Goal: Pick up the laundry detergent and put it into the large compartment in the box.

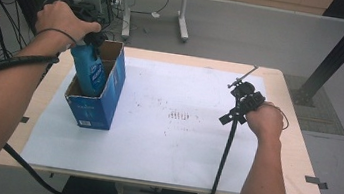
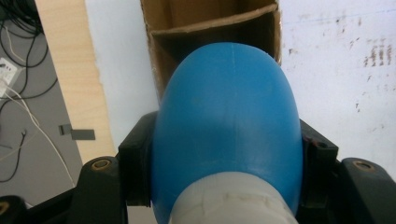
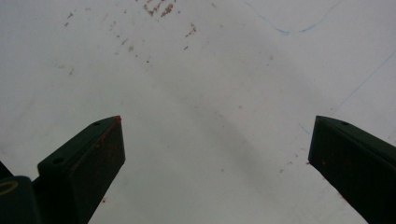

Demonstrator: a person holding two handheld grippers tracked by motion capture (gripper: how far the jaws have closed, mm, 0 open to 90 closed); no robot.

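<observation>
The left gripper point(image 1: 91, 41) clamps the neck of a blue bottle point(image 1: 88, 68), upright, long axis vertical, bottom partly inside the open cardboard box point(image 1: 100, 108) directly below. The right gripper point(image 1: 243, 94) hovers open, well apart over the counter point(image 1: 179, 143).

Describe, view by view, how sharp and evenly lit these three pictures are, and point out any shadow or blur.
High view: soft, even light, slightly hazy; the blue bottle and cardboard box read clearly. Left gripper view: the bottle is so close that it looks soft, with dark shade inside the box. Right gripper view: a faint diagonal shadow crosses the white mat between the right gripper jaws.
</observation>
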